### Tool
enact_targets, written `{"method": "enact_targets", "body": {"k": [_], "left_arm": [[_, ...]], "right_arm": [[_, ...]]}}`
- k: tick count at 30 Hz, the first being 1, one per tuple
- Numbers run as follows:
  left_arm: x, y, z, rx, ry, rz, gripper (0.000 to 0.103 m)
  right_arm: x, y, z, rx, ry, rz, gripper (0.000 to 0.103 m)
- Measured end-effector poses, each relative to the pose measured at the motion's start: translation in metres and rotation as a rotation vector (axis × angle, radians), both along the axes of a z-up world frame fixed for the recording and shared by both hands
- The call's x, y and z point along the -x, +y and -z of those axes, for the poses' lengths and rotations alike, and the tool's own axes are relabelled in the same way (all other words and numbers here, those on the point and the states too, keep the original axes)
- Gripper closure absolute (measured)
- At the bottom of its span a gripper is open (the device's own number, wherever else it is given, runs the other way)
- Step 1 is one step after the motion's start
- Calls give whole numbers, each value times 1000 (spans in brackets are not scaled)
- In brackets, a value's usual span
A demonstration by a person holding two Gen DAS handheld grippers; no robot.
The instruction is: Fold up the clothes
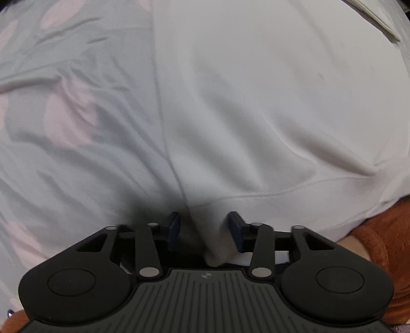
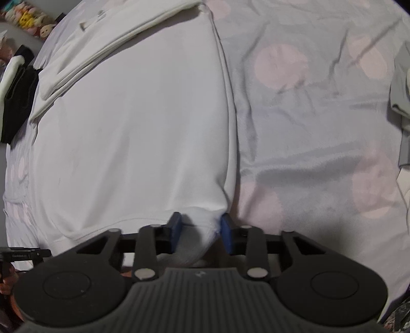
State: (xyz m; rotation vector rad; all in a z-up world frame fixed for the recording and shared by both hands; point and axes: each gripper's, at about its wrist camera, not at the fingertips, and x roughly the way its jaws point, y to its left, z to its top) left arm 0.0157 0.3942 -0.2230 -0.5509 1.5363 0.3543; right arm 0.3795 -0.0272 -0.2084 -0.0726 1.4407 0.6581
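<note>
A white garment (image 1: 256, 115) lies spread flat on a pale bedsheet with pink dots (image 1: 64, 141). My left gripper (image 1: 205, 225) points straight down at the garment's near hem corner. A bunch of that hem stands between its blue pads (image 1: 237, 230), and the gripper is shut on it. In the right wrist view the same garment (image 2: 128, 128) fills the left half, its right edge running down to my right gripper (image 2: 200, 225). That gripper is shut on the other hem corner, and white cloth fills the gap between its pads.
Folded white clothes (image 2: 115, 33) lie on the garment's far end. A black item (image 2: 18, 97) and plush toys (image 2: 28, 18) sit at the far left, and a grey cloth (image 2: 402, 89) at the right edge. An orange sleeve (image 1: 379, 230) shows beside my left gripper.
</note>
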Motion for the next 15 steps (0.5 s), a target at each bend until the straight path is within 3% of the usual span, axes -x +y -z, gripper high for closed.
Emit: {"method": "enact_targets", "body": {"k": [5,15], "left_arm": [[0,-12,-15,-33,-71,47,96],[10,28,-88,-54,-354,-41,98]], "right_arm": [[12,-3,-16,-46,-52,-4,89],[-3,11,-80,-152,-185,-10,91]]}}
